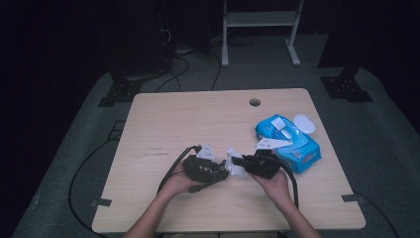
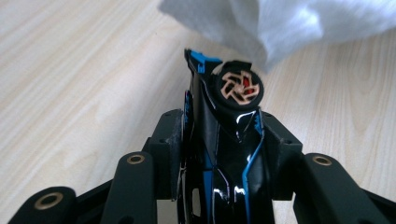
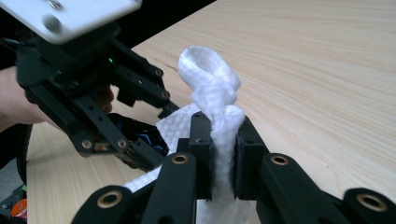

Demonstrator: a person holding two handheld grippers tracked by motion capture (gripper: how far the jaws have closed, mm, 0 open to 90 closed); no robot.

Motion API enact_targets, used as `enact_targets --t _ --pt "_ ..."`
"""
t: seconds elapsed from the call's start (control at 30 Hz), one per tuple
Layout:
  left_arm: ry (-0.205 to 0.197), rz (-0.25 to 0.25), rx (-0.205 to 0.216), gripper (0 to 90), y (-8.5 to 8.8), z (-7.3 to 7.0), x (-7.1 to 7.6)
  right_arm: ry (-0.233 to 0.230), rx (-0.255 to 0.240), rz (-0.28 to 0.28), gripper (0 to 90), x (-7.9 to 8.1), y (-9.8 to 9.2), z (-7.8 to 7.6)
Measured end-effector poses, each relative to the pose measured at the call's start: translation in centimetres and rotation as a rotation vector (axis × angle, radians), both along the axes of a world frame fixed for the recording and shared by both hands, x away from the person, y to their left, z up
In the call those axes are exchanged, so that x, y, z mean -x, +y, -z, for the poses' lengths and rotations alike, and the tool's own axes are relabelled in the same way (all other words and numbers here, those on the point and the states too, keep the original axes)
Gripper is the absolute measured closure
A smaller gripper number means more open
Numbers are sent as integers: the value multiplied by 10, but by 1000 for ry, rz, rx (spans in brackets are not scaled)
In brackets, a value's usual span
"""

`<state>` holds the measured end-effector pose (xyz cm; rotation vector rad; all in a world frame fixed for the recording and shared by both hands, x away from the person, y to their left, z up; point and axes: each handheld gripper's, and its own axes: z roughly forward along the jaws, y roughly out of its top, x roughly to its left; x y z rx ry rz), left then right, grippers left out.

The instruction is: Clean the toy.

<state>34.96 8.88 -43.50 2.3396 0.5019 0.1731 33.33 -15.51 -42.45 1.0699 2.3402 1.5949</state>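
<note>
Pale wooden table (image 1: 198,124), set on a grey floor in a dark room, with a round cable hole (image 1: 254,102) near the far edge. On the person's right side of it, a blue wet-wipe pack (image 1: 297,144) lying flat, flap up, a small white round lid (image 1: 304,123) just beside its far corner. Near the front middle, two hands close together, each around a black gripper, cables trailing back toward the front edge. Left gripper (image 2: 224,121), seen from the high view at (image 1: 218,172), clenched on a glossy black-and-blue object (image 2: 224,140): upright between the jaws in the left gripper view, topped by a round black end with a copper-coloured pinwheel pattern and a red spot; what kind of thing, hard to tell. Jaws there pressed against both its sides, no earlier frame to compare. Right gripper (image 3: 223,140), at (image 1: 237,161) from above, clamped tight on a white wipe (image 3: 212,88), the cloth bunched and twisted into a rope between the pads, its knotted end sticking up past the fingertips, its loose part spreading below and toward the other tool. Wipe held above the tabletop between the two grippers, its lower edge hanging just over the top of the black-and-blue object in the left gripper view (image 2: 280,23); touching or just apart, not clear.
</note>
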Motion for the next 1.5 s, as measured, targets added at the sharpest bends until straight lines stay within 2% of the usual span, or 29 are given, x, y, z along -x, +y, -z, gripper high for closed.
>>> enact_targets --t 0.17,0.33,0.57,0.67,0.73,0.8,0.9,0.97,1.07,1.13,1.3,1.5 --pt "0 0 23 549 5 -3 2 7 -2 -6 799 -1 0 2" --pt "10 3 83 533 16 -11 3 13 -9 -11 799 -2 1 1" --pt "24 -53 161 519 38 -18 1 19 -19 -38 799 -3 9 -1" --pt "45 -70 194 510 49 -20 0 18 -20 -52 799 -4 14 -3" --pt "55 -78 189 497 53 -19 -1 24 -29 -65 799 -5 18 -4" --pt "88 -76 184 462 54 -16 -2 24 -35 -75 799 -7 21 -4" --pt "117 -79 183 436 55 -10 -4 50 -36 -87 799 -11 27 -1" --pt "144 -82 202 418 56 -6 -5 54 -38 -97 799 -11 30 -1" --pt "176 -89 233 409 59 -2 -7 62 -13 -118 799 -11 36 1" --pt "197 -85 239 405 59 -1 -9 72 3 -122 799 -12 38 3" --pt "203 -87 232 383 59 0 -8 84 14 -128 799 -13 39 8" --pt "231 -68 251 346 56 4 -2 79 32 -154 799 -2 34 7"
